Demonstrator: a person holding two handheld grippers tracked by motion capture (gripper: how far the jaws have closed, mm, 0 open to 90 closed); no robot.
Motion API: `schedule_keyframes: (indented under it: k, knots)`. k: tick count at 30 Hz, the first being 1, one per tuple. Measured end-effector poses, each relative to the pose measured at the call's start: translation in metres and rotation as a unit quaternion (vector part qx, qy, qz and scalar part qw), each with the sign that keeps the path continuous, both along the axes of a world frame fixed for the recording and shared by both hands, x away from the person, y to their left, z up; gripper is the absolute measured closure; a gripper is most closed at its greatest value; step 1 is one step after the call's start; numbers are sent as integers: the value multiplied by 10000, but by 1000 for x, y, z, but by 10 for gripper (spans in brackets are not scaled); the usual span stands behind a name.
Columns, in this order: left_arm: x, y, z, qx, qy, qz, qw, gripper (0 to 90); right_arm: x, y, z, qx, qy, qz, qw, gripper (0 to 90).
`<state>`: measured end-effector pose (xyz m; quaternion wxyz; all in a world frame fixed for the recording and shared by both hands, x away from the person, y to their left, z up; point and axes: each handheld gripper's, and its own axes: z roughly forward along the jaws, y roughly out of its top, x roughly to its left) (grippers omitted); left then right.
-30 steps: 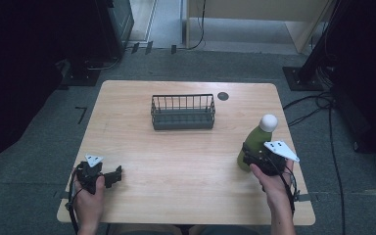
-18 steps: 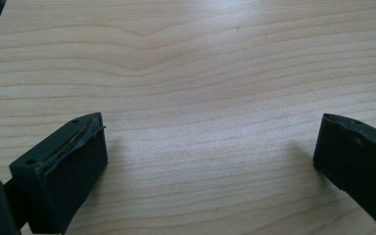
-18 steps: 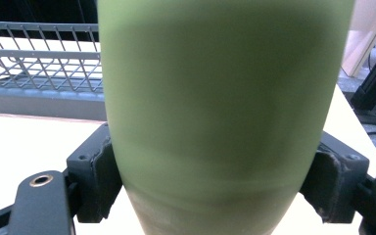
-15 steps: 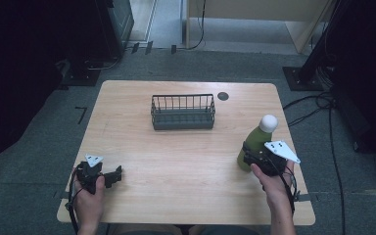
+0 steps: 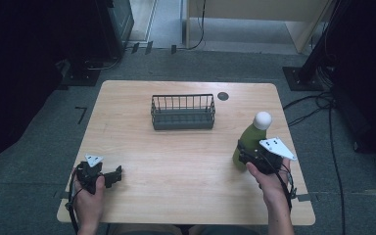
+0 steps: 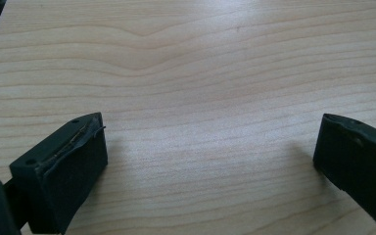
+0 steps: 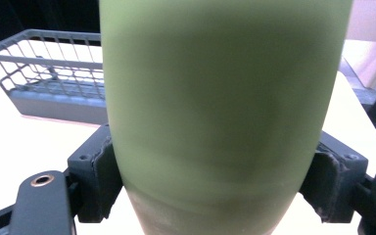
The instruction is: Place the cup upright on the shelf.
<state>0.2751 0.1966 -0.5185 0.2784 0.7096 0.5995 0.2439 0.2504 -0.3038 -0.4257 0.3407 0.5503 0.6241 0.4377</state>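
Right claw (image 5: 248, 157) clenched on upright green bottle (image 5: 248, 139); left claw (image 5: 111, 176) released, over bare table (image 5: 186, 161).

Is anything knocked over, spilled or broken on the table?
Nothing stands out. The green bottle stands upright with its white cap on, held by the right claw. The wire basket sits straight, and the table looks dry.

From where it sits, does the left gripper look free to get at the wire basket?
Probably yes: the left gripper rests open at the table's near left, and only bare tabletop lies between it and the basket.
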Motion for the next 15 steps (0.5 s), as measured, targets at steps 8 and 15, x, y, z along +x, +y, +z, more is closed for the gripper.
schedule_keyframes:
  k: [8, 15]
  knots:
    - [0, 0, 0, 10, 7, -7, 10000, 0, 7, 21, 11, 37, -78, 237, 9997, 208]
    - [0, 0, 0, 6, 3, -2, 10000, 0, 16, 39, 18, 49, -115, 442, 9989, 208]
